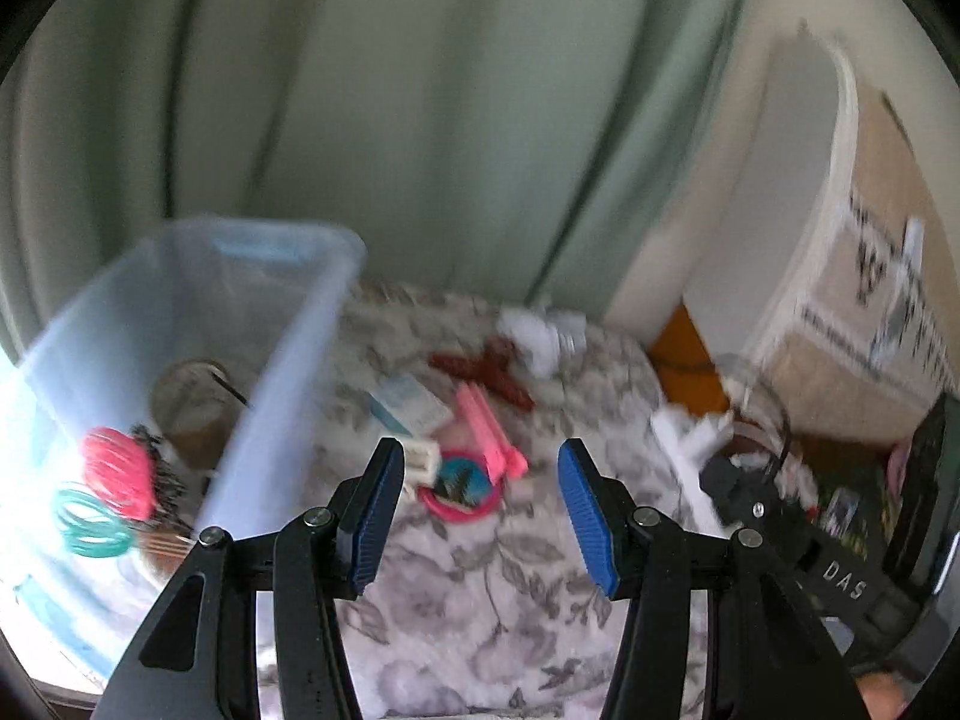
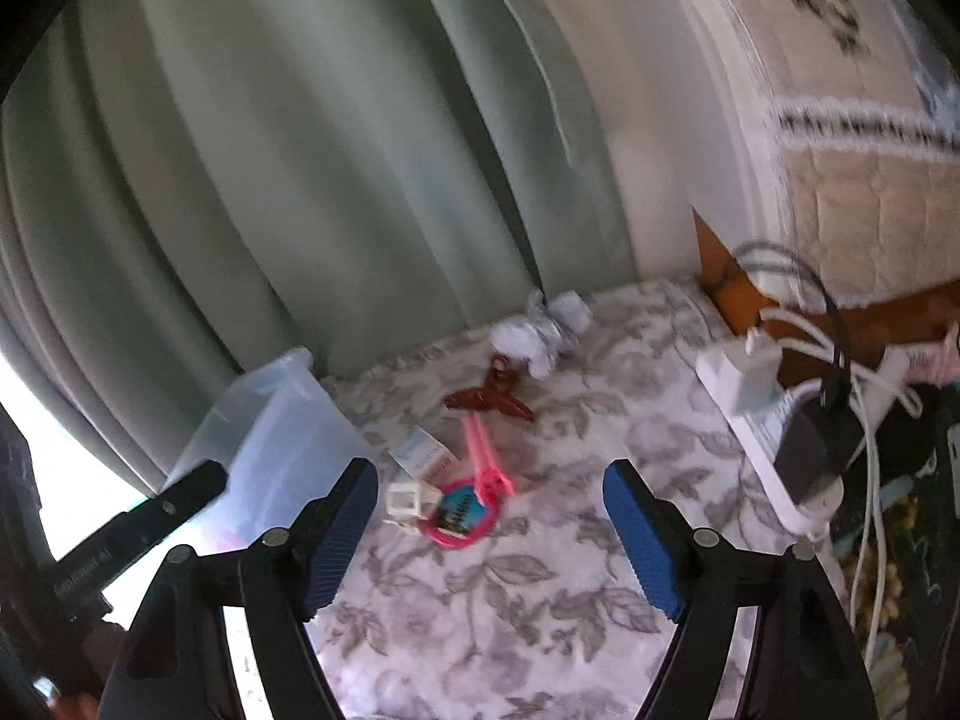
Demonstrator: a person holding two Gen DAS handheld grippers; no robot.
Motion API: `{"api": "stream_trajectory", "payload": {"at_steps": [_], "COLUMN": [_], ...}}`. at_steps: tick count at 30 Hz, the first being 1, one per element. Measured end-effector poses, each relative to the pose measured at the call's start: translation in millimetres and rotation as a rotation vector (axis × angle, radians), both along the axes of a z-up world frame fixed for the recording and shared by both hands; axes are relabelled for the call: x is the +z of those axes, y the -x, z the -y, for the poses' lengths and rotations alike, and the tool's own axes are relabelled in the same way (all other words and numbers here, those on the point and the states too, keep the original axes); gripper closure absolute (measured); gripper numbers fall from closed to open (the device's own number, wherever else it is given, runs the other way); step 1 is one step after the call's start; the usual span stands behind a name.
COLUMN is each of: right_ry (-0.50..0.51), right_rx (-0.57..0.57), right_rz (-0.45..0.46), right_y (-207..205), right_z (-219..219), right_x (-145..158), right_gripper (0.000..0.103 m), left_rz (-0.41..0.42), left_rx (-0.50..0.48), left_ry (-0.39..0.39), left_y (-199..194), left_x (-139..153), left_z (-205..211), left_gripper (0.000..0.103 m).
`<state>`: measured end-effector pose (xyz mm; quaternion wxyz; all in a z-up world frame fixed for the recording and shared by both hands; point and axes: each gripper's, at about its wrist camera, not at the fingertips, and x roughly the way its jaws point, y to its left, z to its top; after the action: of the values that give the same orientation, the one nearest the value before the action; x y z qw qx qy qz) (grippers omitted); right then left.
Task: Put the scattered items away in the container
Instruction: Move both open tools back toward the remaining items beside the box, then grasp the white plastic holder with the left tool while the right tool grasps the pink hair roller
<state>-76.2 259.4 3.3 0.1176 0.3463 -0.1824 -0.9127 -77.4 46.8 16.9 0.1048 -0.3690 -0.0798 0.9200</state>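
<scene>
Both the left gripper [image 1: 480, 516] and the right gripper [image 2: 492, 534] stand wide and hold nothing. The clear plastic container [image 1: 288, 360] stands at the left on the floral cloth [image 2: 510, 600]. Just beside it lie a pink round mirror [image 2: 459, 516], a pink clip [image 2: 483, 450], a dark red hair claw [image 2: 492, 393] and a small box [image 2: 420, 450]. Crumpled paper [image 2: 540, 330] lies further back, near the green curtain [image 2: 300, 180].

left gripper [image 1: 480, 516]: black angular arms, ribbed blue pads [image 1: 585, 516], silver pivot screws at the lower frame.
right gripper [image 2: 492, 540]: same black frame, blue pads [image 2: 639, 540]; white "DAS" lettering on its body.
</scene>
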Motion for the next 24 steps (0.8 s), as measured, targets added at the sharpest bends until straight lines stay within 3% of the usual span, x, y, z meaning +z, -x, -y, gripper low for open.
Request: {"api": "stream_trajectory", "payload": {"at_steps": [5, 12, 15, 24], "right_ry": [-0.012, -0.044, -0.056, -0.064], "right_rx": [0.036, 0.112, 0.13, 0.16], "right_rz": [0.067, 0.15, 0.202, 0.282], "right_y": [12, 40, 54, 90], "right_z": [-1, 9, 17, 39], "right_x": [-26, -50, -64, -98], "right_gripper": [0.022, 0.022, 0.022, 0.023], "left_rz": [0.11, 0.191, 0.224, 0.286], "left_rx": [-0.015, 0.021, 0.017, 0.051], "left_ry": [0.073, 0.187, 0.202, 0.131], "left_y": [29, 75, 90, 114], "left_x": [-41, -92, -109, -139], "left_z": [-13, -8, -4, 11], "left_gripper": [0.048, 0.048, 0.048, 0.048]}}
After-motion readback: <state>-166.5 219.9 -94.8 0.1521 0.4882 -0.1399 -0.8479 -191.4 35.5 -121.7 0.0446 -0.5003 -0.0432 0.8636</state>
